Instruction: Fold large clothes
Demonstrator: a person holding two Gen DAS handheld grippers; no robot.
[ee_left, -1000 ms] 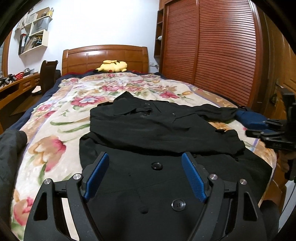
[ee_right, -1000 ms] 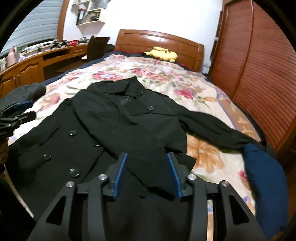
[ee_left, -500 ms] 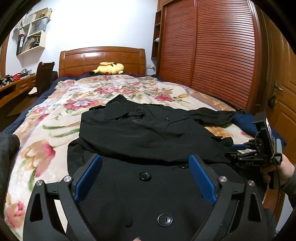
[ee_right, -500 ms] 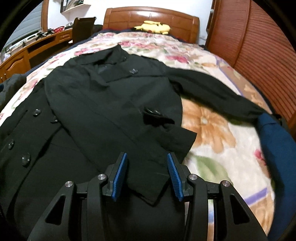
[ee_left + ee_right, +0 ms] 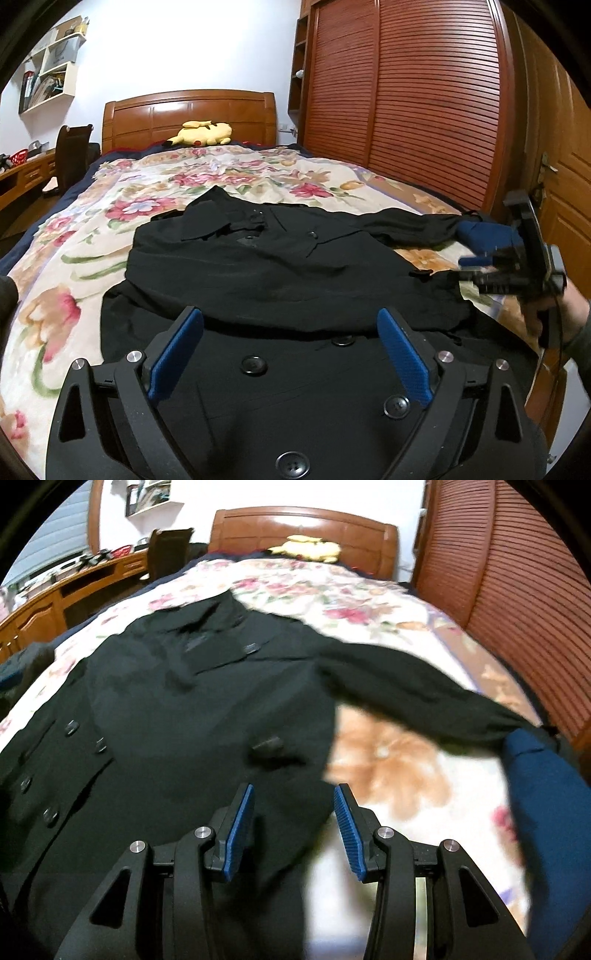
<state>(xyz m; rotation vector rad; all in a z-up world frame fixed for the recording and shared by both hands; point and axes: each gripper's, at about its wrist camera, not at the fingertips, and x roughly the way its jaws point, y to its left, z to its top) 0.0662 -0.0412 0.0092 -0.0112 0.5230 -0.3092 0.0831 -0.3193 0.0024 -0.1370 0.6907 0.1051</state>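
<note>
A large black buttoned coat [image 5: 280,273] lies spread on the floral bedspread [image 5: 110,221], collar toward the headboard. One sleeve is folded across its front; the other sleeve [image 5: 413,686] stretches out to the right. My left gripper [image 5: 290,332] is open and empty above the coat's lower front. My right gripper [image 5: 293,808] is open and empty just above the coat's right edge, near the folded sleeve's cuff. It also shows in the left wrist view [image 5: 517,269], held by a hand at the bed's right side.
A dark blue garment [image 5: 546,797] lies at the bed's right edge by the outstretched sleeve's end. A yellow plush toy [image 5: 201,133] sits at the wooden headboard. Louvred wardrobe doors [image 5: 424,103] stand right of the bed; a desk and chair [image 5: 162,554] stand left.
The right gripper has moved forward and down toward the coat's right edge; its view is blurred with motion. The left gripper has pulled back a little and stays open above the hem.
</note>
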